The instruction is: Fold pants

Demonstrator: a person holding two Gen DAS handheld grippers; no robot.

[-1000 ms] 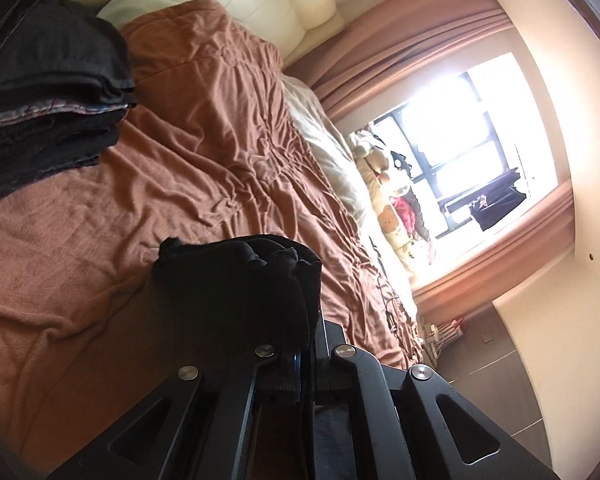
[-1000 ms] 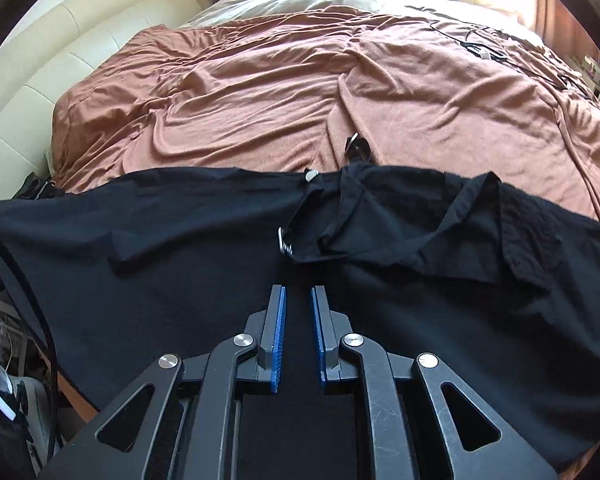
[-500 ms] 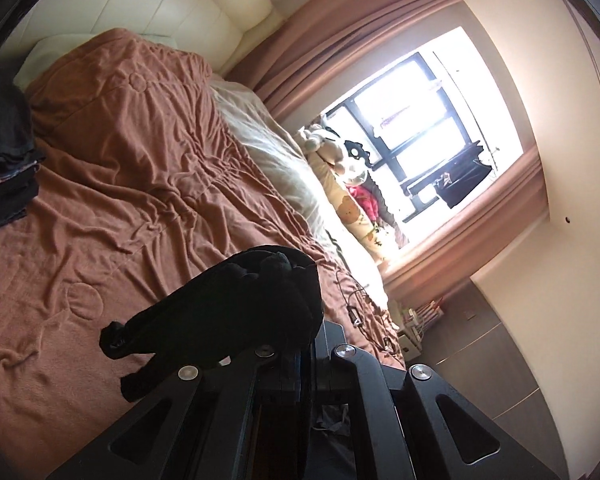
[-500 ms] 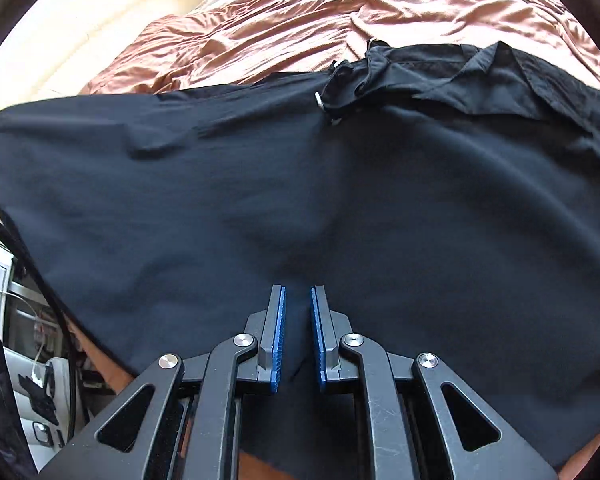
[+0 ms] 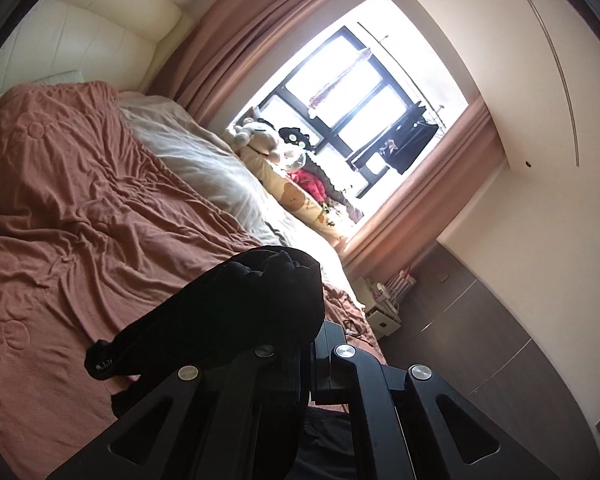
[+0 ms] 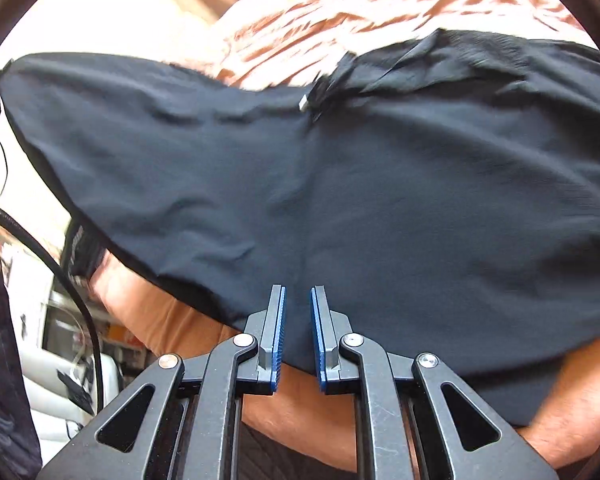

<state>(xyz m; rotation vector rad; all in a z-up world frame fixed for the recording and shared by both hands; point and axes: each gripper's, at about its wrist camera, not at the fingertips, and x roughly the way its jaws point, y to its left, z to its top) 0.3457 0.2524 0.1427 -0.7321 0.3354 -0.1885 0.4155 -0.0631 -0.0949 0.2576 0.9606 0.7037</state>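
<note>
Black pants (image 5: 236, 312) clamped in left claw (image 5: 306, 344), right claw (image 6: 297, 312) parted

Bed with rumpled brown bedspread (image 5: 80, 216); stuffed toys (image 5: 272, 140) beside bright window (image 5: 340, 92); pink curtains (image 5: 228, 44); white headboard (image 5: 80, 44).

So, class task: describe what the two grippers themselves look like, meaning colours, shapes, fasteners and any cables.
The right gripper is black, with triangular cut-outs in its linkage arms, silver round pivot screws, and blue ribbed pads lining its fingers. A black cable runs at its left. The left gripper has the same black linkage and silver screws; its pads are hidden.
</note>
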